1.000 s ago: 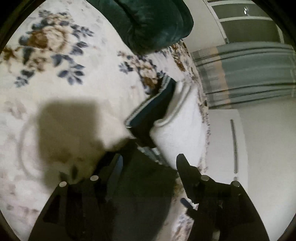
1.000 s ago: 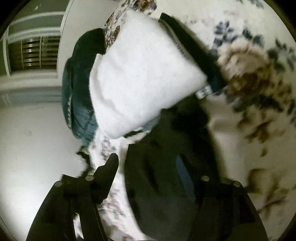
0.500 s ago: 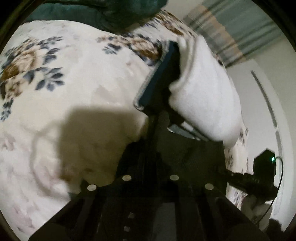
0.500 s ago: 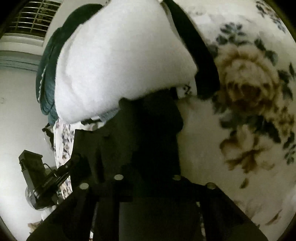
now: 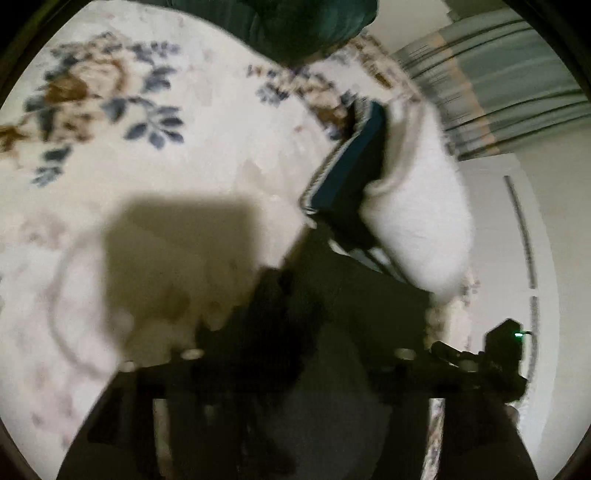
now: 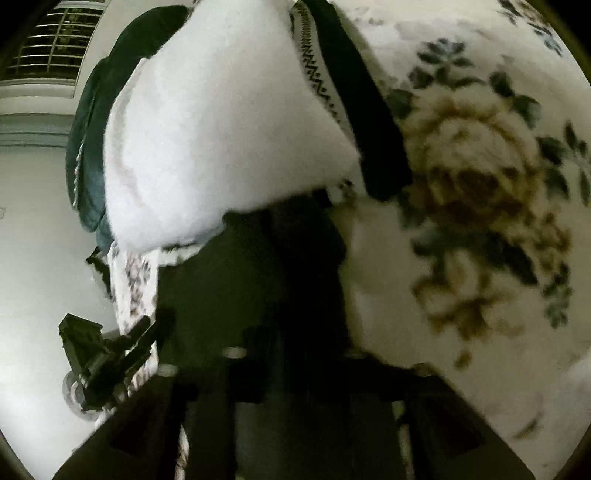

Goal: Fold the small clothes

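A small garment lies on a floral bedspread (image 5: 221, 155). It has a fluffy white part (image 5: 417, 221) and a dark navy band (image 5: 351, 173) with a zigzag trim. A dark cloth part (image 5: 354, 295) reaches toward the left gripper (image 5: 295, 325), whose jaws look apart around it; the frame is blurred. In the right wrist view the white part (image 6: 221, 133) fills the upper left, the dark band (image 6: 365, 107) runs beside it. The right gripper (image 6: 291, 295) is shut on the dark cloth (image 6: 258, 266).
A dark teal cushion (image 5: 295, 26) lies at the far side of the bed and also shows in the right wrist view (image 6: 92, 129). Striped curtains (image 5: 498, 88) and a white wall are beyond the bed edge. The other gripper shows at the edge of each view.
Both grippers closed in on the dark cloth a second ago. Since then the left jaws have spread again and its view has pulled back. The right stays shut.
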`<state>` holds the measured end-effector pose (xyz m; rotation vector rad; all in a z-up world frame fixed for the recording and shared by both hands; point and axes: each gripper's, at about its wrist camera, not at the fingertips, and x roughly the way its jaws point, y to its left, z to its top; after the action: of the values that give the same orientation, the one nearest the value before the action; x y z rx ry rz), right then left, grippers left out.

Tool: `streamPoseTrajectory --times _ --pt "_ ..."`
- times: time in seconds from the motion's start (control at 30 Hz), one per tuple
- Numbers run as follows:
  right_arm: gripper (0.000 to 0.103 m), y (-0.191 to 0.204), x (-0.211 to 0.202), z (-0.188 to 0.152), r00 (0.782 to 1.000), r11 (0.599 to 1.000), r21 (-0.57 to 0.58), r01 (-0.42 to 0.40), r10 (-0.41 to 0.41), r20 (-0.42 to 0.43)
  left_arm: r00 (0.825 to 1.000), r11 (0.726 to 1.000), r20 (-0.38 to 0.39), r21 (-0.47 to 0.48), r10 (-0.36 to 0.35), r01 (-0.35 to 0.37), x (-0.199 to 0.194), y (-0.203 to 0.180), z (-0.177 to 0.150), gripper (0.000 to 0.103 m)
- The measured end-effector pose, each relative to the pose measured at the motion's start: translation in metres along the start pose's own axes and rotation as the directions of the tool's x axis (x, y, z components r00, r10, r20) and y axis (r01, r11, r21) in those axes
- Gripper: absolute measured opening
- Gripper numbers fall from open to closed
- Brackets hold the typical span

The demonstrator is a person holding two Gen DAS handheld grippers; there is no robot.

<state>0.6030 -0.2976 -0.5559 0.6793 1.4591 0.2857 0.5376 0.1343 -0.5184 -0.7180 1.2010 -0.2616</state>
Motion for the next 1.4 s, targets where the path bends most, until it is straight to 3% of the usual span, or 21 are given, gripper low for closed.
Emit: streamPoseTrajectory --times 0.03,0.1,0.2,0.27,0.33,0.5,0.7,0.83,0.9,0.93,0.97,1.07,1.2,1.33,1.4 --pt "0.067 -0.003 -0.006 -0.005 1.000 1.000 -0.003 -0.006 0.006 -0.011 1.000 1.000 0.010 -0.009 -0.008 0.008 -0.013 -0.001 -0.010 0.065" --pt "0.070 -0.012 -0.021 -0.019 0.999 1.000 -0.008 -0.012 0.012 -0.040 0.999 0.999 0.019 -0.039 -0.029 0.030 -0.036 0.000 -0.035 0.067" --pt "0.070 -0.027 -0.035 -0.047 0.993 1.000 -0.003 -0.029 0.028 -0.115 0.999 0.991 0.018 -0.130 -0.036 0.038 -0.065 0.011 -0.094 0.068" --pt "0.075 -0.040 -0.042 -0.061 0.988 0.999 0.003 -0.045 0.045 -0.146 1.000 0.982 0.006 -0.188 -0.031 0.031 -0.073 0.021 -0.133 0.069" --pt "0.077 -0.048 -0.042 -0.071 0.981 0.997 0.006 -0.083 0.083 -0.175 0.999 0.964 0.006 -0.260 -0.050 0.050 -0.070 0.032 -0.168 0.069" --pt "0.078 -0.055 -0.007 -0.056 0.961 0.984 0.017 -0.178 0.178 -0.213 0.990 0.916 0.017 -0.376 -0.141 0.137 -0.026 0.042 -0.204 0.069" --pt "0.079 -0.044 0.062 -0.010 0.921 0.962 0.035 -0.272 0.270 -0.282 0.979 0.888 0.085 -0.414 -0.183 0.202 0.032 0.041 -0.202 0.069" --pt "0.081 -0.029 0.082 0.002 0.905 0.955 0.014 -0.296 0.285 -0.317 0.964 0.833 0.194 -0.491 -0.182 0.256 0.036 0.043 -0.192 0.070" --pt "0.080 -0.025 0.082 0.003 0.911 0.955 0.008 -0.296 0.285 -0.299 0.962 0.827 0.216 -0.501 -0.167 0.256 0.029 0.042 -0.189 0.048" --pt "0.071 -0.023 0.081 0.001 0.918 0.956 -0.003 -0.292 0.280 -0.282 0.959 0.825 0.222 -0.498 -0.175 0.266 0.026 0.042 -0.187 0.035" --pt "0.046 -0.021 0.079 -0.001 0.929 0.962 -0.019 -0.272 0.258 -0.265 0.959 0.829 0.219 -0.490 -0.182 0.269 0.020 0.042 -0.183 0.032" --pt "0.027 -0.019 0.076 -0.010 0.937 0.963 -0.011 -0.268 0.258 -0.234 0.960 0.850 0.198 -0.452 -0.201 0.271 0.006 0.037 -0.171 0.029" --pt "0.022 -0.012 0.044 -0.046 0.969 0.974 0.001 -0.225 0.224 -0.104 0.966 0.891 0.160 -0.379 -0.204 0.251 -0.024 0.034 -0.143 0.028" --pt "0.018 -0.007 0.005 -0.108 0.972 0.971 0.060 -0.233 0.235 -0.022 0.969 0.922 0.117 -0.301 -0.219 0.244 -0.056 0.039 -0.113 0.027" --pt "0.018 -0.004 -0.015 -0.154 0.971 0.966 0.098 -0.238 0.237 0.020 0.971 0.938 0.064 -0.251 -0.230 0.239 -0.063 0.041 -0.103 0.028"
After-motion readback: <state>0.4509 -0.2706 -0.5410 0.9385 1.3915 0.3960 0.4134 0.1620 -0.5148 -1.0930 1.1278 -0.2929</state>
